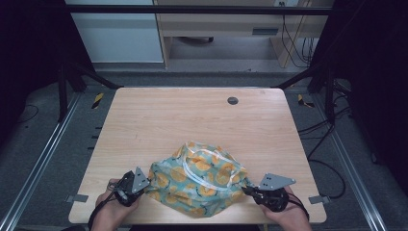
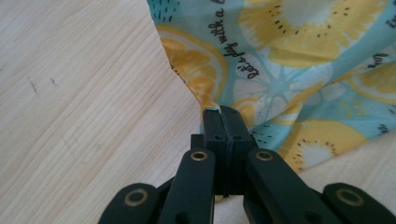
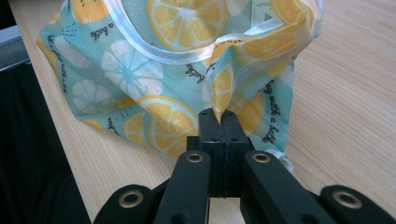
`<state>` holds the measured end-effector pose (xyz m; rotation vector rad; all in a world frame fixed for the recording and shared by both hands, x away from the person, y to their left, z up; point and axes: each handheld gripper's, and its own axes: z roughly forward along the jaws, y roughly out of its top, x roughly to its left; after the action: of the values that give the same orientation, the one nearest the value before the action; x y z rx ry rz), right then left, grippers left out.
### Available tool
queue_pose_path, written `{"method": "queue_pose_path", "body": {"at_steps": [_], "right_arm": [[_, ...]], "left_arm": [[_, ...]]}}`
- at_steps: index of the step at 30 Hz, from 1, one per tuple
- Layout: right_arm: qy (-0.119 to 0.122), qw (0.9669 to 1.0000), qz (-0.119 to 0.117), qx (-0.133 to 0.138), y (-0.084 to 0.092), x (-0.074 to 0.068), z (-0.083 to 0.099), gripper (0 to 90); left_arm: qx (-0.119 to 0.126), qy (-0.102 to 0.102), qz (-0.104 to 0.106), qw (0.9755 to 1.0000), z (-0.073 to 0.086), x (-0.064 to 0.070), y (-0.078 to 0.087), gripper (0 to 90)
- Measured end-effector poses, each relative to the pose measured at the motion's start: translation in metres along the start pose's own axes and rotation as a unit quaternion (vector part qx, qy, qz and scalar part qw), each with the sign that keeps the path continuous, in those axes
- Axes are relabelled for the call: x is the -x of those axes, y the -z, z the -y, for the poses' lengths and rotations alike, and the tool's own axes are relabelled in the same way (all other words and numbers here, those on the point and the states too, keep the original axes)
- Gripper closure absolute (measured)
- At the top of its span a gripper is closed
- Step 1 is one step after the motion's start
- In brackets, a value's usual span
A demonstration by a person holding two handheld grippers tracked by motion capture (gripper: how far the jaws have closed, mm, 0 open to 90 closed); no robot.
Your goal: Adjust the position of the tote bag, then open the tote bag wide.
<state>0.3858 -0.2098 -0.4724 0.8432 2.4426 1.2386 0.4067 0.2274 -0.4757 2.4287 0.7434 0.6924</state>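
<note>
The left gripper (image 2: 222, 112) has its two black jaws pressed flat together on the edge of a printed cloth (image 1: 199, 180), the fabric caught right at the tips where an orange slice of the pattern meets the hem. The right gripper (image 3: 222, 114) is likewise squeezed tight, pinching a fold of the same cloth just below its pale satin trim (image 3: 154, 49) (the trim loops across the top of the bunched fabric). In the high view the left gripper (image 1: 144, 185) sits at the cloth's left end and the right gripper (image 1: 248, 190) at its right end, each with a grey three-cornered plate on top and each held by a hand, the left hand (image 1: 113, 202) and the right hand (image 1: 286, 211) coming in over the near edge. The cloth is teal with yellow and orange citrus slices and lines of dark script, and it lies in a rumpled heap between the two grippers, close to the near edge of the wooden table (image 1: 159, 120) and about midway between its near corners. A small dark round cap (image 1: 233, 100) is set into the tabletop toward the far edge, well apart from the cloth.
</note>
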Motion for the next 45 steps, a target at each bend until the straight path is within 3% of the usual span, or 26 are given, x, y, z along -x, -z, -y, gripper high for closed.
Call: {"method": "queue_pose_path", "body": {"at_steps": [6,9,11,13,14,17,19,22,24,26,28,29,31,35,40,43,44,45], "right_arm": [[-0.002,0.9999,0.006,-0.008,-0.006,0.004,-0.001,90.0],[-0.01,0.9999,0.003,-0.008,-0.009,0.006,-0.002,89.9],[-0.013,0.9999,0.008,-0.005,-0.009,0.007,-0.002,83.8],[-0.017,0.9998,0.01,0.009,-0.006,0.007,-0.002,72.2],[-0.023,0.9994,0.02,0.016,-0.004,0.008,-0.003,60.8],[-0.037,0.9983,0.033,0.031,0.002,0.008,-0.003,47.1],[-0.05,0.9971,0.042,0.039,0.006,0.008,-0.005,34.4],[-0.05,0.996,0.056,0.048,0.011,0.008,-0.01,25.2],[-0.049,0.9949,0.065,0.059,0.016,0.008,-0.017,22.3],[-0.045,0.9948,0.059,0.07,0.02,0.009,-0.029,24.3],[-0.034,0.996,0.051,0.066,0.015,0.01,-0.047,26.2],[-0.034,0.996,0.051,0.066,0.015,0.01,-0.047,26.2],[-0.025,0.9967,0.042,0.065,0.005,0.013,-0.06,27.8],[-0.021,0.9982,0.023,0.052,-0.016,0.016,-0.077,30.0],[-0.014,0.9996,-0.004,0.023,-0.035,0.017,-0.085,33.3],[0.001,0.9999,-0.014,-0.002,-0.04,0.016,-0.083,58.3],[0.005,0.9999,-0.013,-0.007,-0.041,0.016,-0.083,70.4],[0.01,0.9999,-0.013,-0.003,-0.039,0.016,-0.083,76.8]], "left_arm": [[-0.005,0.0,-0.009,0.9999,-0.007,-0.006,-0.014,90.0],[0.004,0.007,-0.011,0.9999,-0.011,-0.011,-0.022,90.0],[0.004,0.018,-0.002,0.9998,-0.011,-0.013,-0.021,90.0],[0.023,0.032,-0.003,0.9992,-0.01,-0.012,-0.015,82.2],[0.029,0.04,-0.002,0.9988,-0.01,-0.012,-0.013,72.4],[0.044,0.06,0.005,0.9972,-0.008,-0.012,-0.005,48.1],[0.06,0.069,0.008,0.9958,-0.007,-0.011,0.001,39.7],[0.099,0.096,0.014,0.9903,-0.007,-0.013,0.011,32.4],[0.108,0.1,0.01,0.9891,-0.011,-0.015,0.018,29.5],[0.126,0.107,0.01,0.9863,-0.021,-0.018,0.026,28.5],[0.127,0.097,0.008,0.9871,-0.034,-0.02,0.032,28.8],[0.131,0.093,0.011,0.9869,-0.04,-0.02,0.034,28.8],[0.138,0.084,0.022,0.9866,-0.061,-0.02,0.036,28.5],[0.136,0.062,0.038,0.988,-0.096,-0.021,0.028,27.1],[0.125,0.061,0.06,0.9884,-0.127,-0.023,0.012,28.0],[0.12,0.056,0.066,0.9889,-0.136,-0.019,0.006,27.0],[0.117,0.053,0.067,0.9895,-0.137,-0.018,0.005,26.6],[0.114,0.049,0.067,0.99,-0.139,-0.017,0.004,26.3]]}}
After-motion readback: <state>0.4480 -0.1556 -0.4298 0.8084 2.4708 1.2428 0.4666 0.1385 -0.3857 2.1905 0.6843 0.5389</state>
